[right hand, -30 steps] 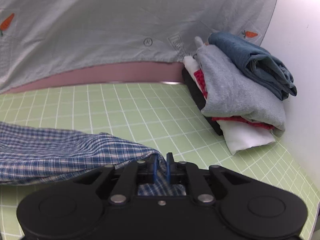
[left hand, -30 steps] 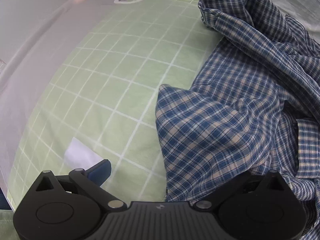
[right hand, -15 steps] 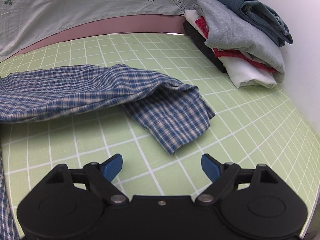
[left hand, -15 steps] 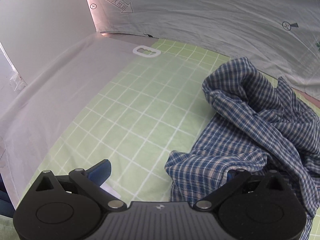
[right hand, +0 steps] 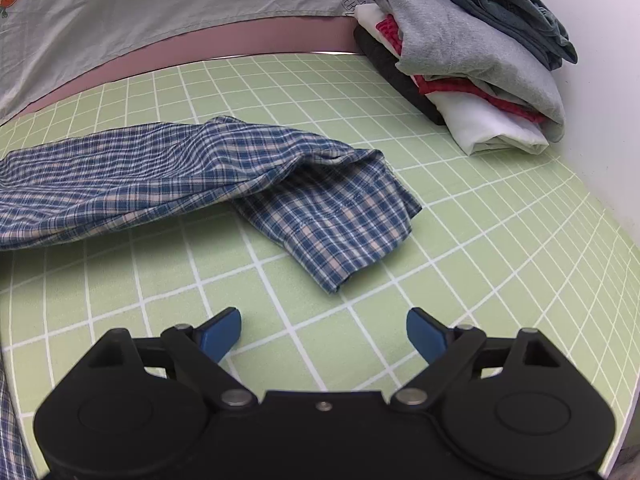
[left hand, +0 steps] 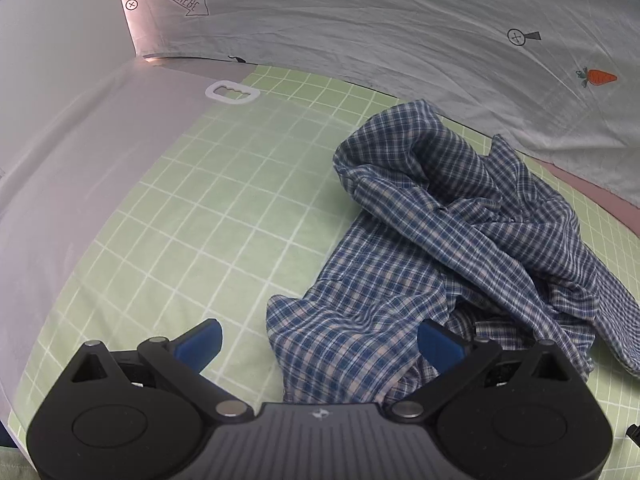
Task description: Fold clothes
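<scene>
A blue plaid shirt (left hand: 448, 248) lies crumpled on the green grid mat (left hand: 224, 216). My left gripper (left hand: 320, 340) is open above the shirt's near edge, with cloth showing between its blue fingertips (left hand: 200, 340). In the right wrist view one sleeve of the shirt (right hand: 320, 216) lies stretched out flat on the mat (right hand: 500, 220), cuff end toward me. My right gripper (right hand: 324, 334) is open and empty, hovering just short of the cuff.
A stack of folded clothes (right hand: 472, 52) sits at the mat's far right corner against a white wall. A grey printed sheet (left hand: 400, 40) hangs behind the mat. A white plastic tab (left hand: 231, 93) lies at the mat's far left, beside a pale cloth strip (left hand: 80, 184).
My right gripper opened, let go of the sleeve cuff, and backed away from it. My left gripper pulled back and up from the shirt, so more of the mat and backdrop shows.
</scene>
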`<state>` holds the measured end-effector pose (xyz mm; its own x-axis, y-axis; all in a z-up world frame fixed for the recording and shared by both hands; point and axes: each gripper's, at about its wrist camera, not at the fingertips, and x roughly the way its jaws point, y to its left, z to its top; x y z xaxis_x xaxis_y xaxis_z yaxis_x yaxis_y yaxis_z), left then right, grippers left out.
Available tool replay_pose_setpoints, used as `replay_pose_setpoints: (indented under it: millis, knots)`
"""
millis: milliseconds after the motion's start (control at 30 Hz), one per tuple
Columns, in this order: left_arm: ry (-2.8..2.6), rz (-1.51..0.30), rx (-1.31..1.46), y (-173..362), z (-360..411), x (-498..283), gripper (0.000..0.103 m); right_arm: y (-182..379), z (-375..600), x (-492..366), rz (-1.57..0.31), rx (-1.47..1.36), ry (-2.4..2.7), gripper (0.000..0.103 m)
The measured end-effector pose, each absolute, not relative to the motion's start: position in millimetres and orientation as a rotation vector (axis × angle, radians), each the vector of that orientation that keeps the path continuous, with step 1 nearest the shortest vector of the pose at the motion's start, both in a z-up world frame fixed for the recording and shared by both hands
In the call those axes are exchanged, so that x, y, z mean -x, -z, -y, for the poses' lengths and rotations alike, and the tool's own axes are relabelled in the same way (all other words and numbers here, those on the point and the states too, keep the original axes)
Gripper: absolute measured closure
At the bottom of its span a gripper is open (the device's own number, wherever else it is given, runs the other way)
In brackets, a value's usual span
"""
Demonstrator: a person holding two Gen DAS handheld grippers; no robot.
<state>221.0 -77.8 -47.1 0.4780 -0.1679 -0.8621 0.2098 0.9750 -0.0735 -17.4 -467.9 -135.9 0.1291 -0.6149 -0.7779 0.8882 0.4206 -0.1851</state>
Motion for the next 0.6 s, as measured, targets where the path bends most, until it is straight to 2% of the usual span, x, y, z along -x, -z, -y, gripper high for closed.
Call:
replay_pose_setpoints:
  millis: [367, 467, 600]
  knots:
    - [0.332, -1.050, 0.005, 54.4, 122.2, -224.4, 0.002, 135.6, 463.4, 16.8, -0.914, -0.355, 1.114, 0.012]
    - [0.353, -1.069, 0.007, 60.9, 136.4, -232.0, 0.009, 136.5, 465.5, 18.7, -0.909, -0.367, 1.119, 0.011]
    - [0.392, -1.115, 0.043, 69.9, 152.0, -243.1, 0.024, 137.9, 468.4, 20.3, -0.902, -0.382, 1.133, 0.008]
